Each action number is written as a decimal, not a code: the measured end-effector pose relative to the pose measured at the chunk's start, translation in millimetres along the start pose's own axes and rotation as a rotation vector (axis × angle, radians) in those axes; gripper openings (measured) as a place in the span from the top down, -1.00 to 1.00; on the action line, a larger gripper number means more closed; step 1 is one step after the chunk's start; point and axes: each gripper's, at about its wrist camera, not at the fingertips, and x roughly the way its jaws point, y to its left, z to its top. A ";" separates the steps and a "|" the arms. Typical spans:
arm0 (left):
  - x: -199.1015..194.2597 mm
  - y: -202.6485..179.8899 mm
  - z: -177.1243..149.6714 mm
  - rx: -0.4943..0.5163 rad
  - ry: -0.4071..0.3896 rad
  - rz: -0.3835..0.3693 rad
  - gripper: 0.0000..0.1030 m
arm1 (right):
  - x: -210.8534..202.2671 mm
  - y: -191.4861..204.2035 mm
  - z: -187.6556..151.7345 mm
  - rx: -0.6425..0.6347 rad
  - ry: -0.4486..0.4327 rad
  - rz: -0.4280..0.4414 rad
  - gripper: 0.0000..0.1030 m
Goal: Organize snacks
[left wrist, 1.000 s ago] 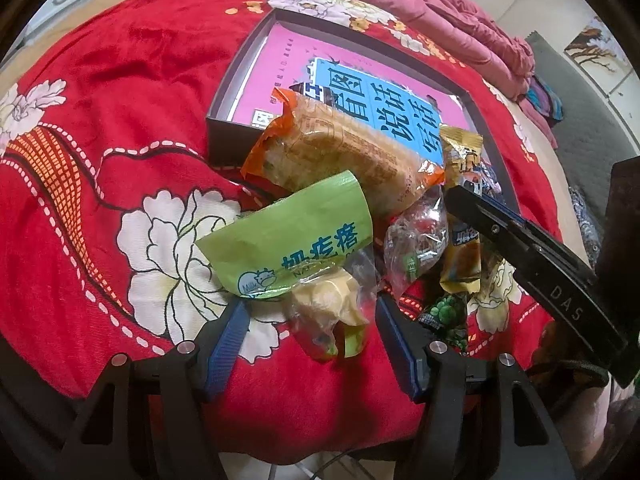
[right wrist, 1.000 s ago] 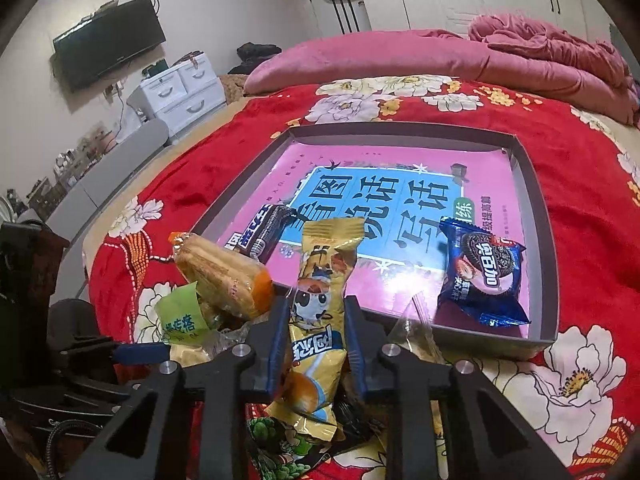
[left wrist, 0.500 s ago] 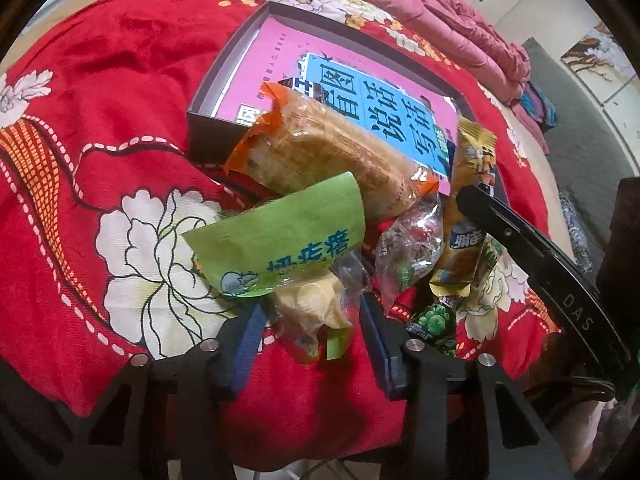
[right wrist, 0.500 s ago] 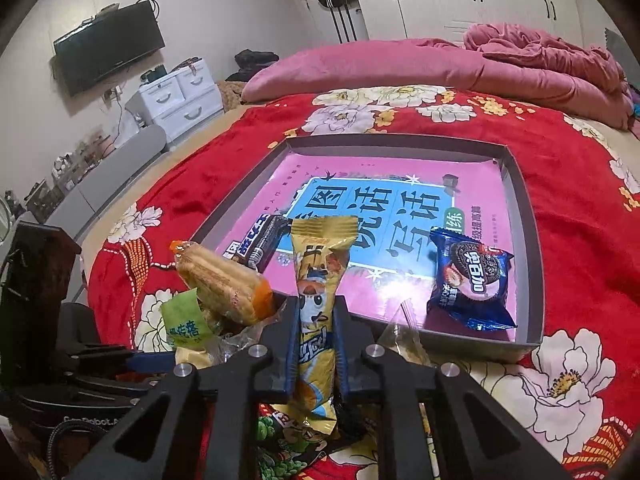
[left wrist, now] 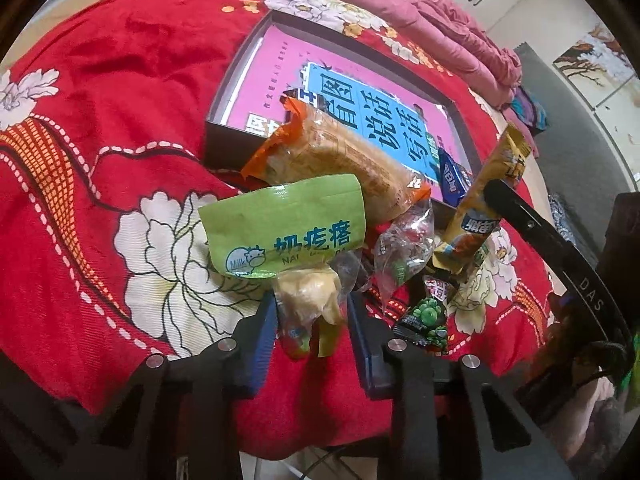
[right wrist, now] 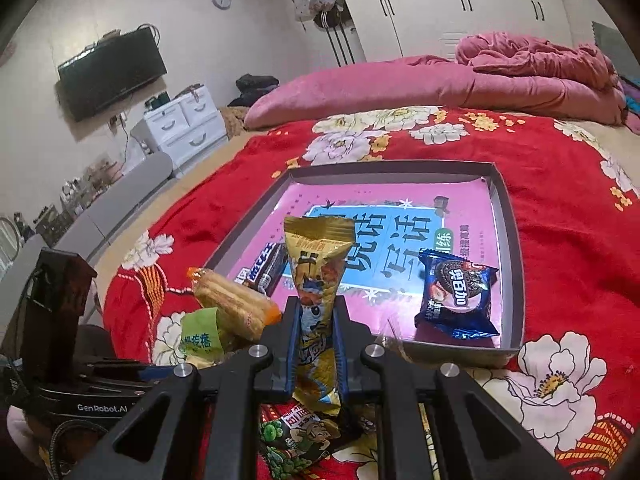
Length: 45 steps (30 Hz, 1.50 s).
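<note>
The right tool [right wrist: 316, 344] clamps a yellow snack stick [right wrist: 318, 280] upright before it. The left tool [left wrist: 312, 320] is closing on a clear candy bag [left wrist: 310, 300] with green header, between its fingers.

Ahead of my right gripper [right wrist: 316, 320], the tray [right wrist: 516, 240] floor lies mostly bare; 2 packs block it, a blue cookie pack [right wrist: 456, 300] ahead-right and a dark bar [right wrist: 266, 268] ahead-left. The tray's near wall stands across the way in. Ahead of my left gripper [left wrist: 312, 316], an orange-ended cracker pack [left wrist: 340, 164] leans over that wall. Left of it, open red bedspread [left wrist: 100, 140].
</note>
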 end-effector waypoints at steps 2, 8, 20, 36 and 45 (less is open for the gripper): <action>-3.2 0.6 0.4 0.002 -0.009 0.004 0.32 | -2.2 -1.5 1.9 0.006 -0.009 0.000 0.70; -16.8 -0.2 3.1 0.014 -0.042 -0.001 0.32 | -7.3 -3.4 3.6 0.012 -0.030 0.001 0.70; -56.1 -1.8 14.5 0.060 -0.168 0.030 0.32 | -20.2 -3.9 7.7 0.008 -0.090 -0.019 0.70; -71.7 -3.2 38.2 0.051 -0.241 0.042 0.32 | -35.4 -26.2 14.2 0.080 -0.153 -0.036 0.70; -72.0 -2.3 56.4 0.028 -0.269 0.042 0.32 | -42.6 -36.1 16.5 0.108 -0.182 -0.063 0.70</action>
